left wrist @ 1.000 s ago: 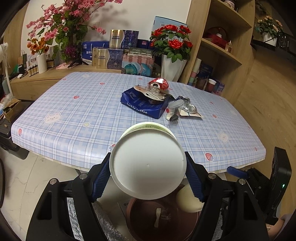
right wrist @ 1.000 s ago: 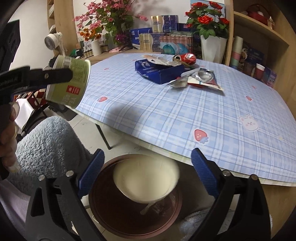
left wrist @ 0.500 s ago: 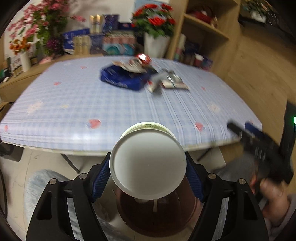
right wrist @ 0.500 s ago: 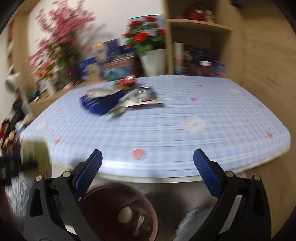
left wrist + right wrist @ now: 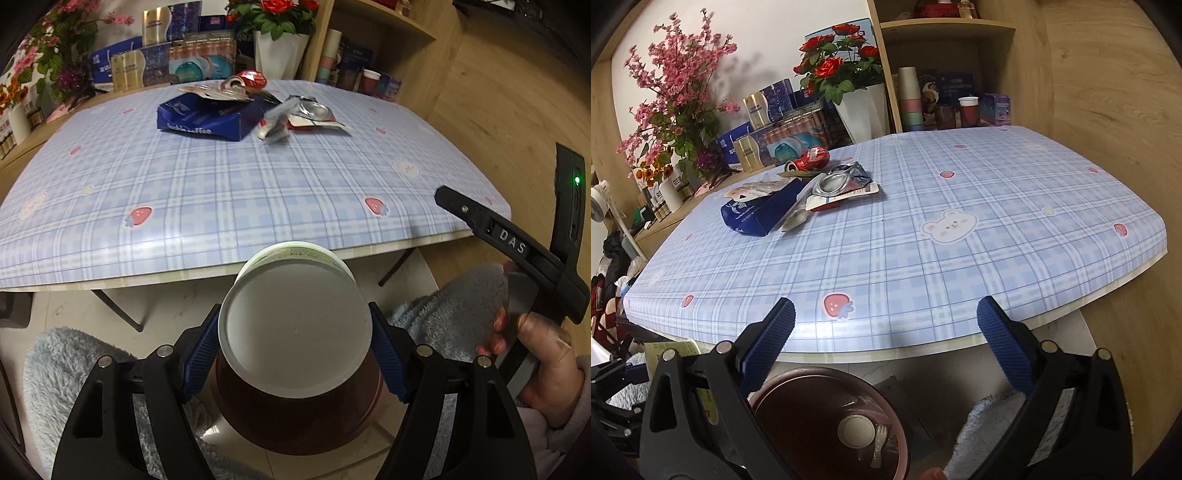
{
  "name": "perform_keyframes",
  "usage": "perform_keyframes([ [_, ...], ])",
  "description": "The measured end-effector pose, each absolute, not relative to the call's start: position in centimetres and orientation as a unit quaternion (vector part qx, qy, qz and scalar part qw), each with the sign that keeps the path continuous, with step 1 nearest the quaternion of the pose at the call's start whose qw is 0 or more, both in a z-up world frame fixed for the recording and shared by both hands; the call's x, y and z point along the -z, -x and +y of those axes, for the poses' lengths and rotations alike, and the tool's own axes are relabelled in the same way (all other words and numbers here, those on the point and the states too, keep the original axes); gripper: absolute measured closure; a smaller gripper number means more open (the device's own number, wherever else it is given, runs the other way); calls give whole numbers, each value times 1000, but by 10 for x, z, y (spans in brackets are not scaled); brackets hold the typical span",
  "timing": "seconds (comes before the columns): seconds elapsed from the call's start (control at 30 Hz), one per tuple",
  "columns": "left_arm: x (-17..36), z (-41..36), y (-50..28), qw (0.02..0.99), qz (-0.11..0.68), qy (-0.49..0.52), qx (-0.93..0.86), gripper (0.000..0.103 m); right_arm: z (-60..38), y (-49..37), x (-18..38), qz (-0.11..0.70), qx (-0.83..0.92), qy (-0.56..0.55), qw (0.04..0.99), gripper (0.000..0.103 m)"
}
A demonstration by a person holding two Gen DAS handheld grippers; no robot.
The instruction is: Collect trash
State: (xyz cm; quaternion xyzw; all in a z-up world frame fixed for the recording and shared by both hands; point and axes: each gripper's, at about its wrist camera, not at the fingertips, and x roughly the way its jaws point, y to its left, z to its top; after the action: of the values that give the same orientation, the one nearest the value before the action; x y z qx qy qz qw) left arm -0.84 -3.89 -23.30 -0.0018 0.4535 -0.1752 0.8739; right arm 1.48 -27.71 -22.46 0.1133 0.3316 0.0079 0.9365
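Left gripper [image 5: 295, 347] clamped across tub [image 5: 295, 328], base toward camera, directly above bin [image 5: 827, 424]. Right gripper [image 5: 886, 343] wide, empty. Tub judged light, thin-walled, crushable, slick; best held across mid-wall. Remaining trash [image 5: 812, 188] far ahead on table [image 5: 960, 277].

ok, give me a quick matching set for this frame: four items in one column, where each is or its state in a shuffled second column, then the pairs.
Items:
1. paper cup
2. right gripper
3. crushed red can
4. plastic fork

Place or state:
A. lying in the brown bin
B. open, holding nothing
C. clamped in the left gripper
D. on the table, at the far end of the litter pile

Pairs: 1-C, 2-B, 3-D, 4-A
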Motion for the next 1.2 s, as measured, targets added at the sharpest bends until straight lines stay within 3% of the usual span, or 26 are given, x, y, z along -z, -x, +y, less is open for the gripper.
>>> perform_keyframes([
  [0.23, 235, -43, 9, 869, 458, 3, 186, 18, -277, -17, 226, 335, -8, -114, 935, 6],
  [0.57, 221, -17, -12, 877, 447, 58, 166, 15, -277, -20, 227, 347, -2, -111, 931, 6],
  [0.93, 172, 37, -148, 864, 432, 212, 146, 44, -286, -68, 223, 337, -7, -111, 935, 6],
  [1.2, 182, 47, -258, 857, 442, 233, 126, 45, -291, -107, 236, 355, -19, -128, 926, 6],
])
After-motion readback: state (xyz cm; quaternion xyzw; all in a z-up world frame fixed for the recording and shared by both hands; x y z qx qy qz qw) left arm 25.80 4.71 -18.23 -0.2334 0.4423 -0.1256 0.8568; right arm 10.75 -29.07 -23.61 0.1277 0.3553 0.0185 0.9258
